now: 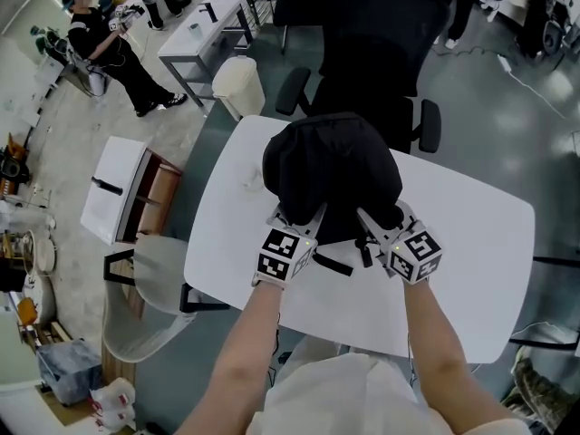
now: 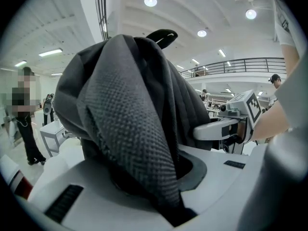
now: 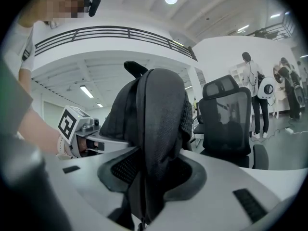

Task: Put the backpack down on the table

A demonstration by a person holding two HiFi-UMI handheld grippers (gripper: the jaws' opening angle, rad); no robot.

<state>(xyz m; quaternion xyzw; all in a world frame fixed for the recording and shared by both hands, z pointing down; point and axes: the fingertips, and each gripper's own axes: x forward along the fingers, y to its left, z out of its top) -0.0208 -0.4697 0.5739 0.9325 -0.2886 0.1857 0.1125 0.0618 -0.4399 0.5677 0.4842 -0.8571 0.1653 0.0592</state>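
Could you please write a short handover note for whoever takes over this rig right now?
Left tongs: shut on a fold of the black backpack.
Right tongs: shut on another fold of it, on the near side.
The backpack is upright on the white table and appears to rest there. Its underside is hidden.
Done: the backpack is at the table.
Left: check that it stands by itself, open both tongs, draw them back.

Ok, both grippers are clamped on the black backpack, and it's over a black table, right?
No: the table is white, as the head view shows. The left gripper and right gripper are both clamped on the black backpack over it.
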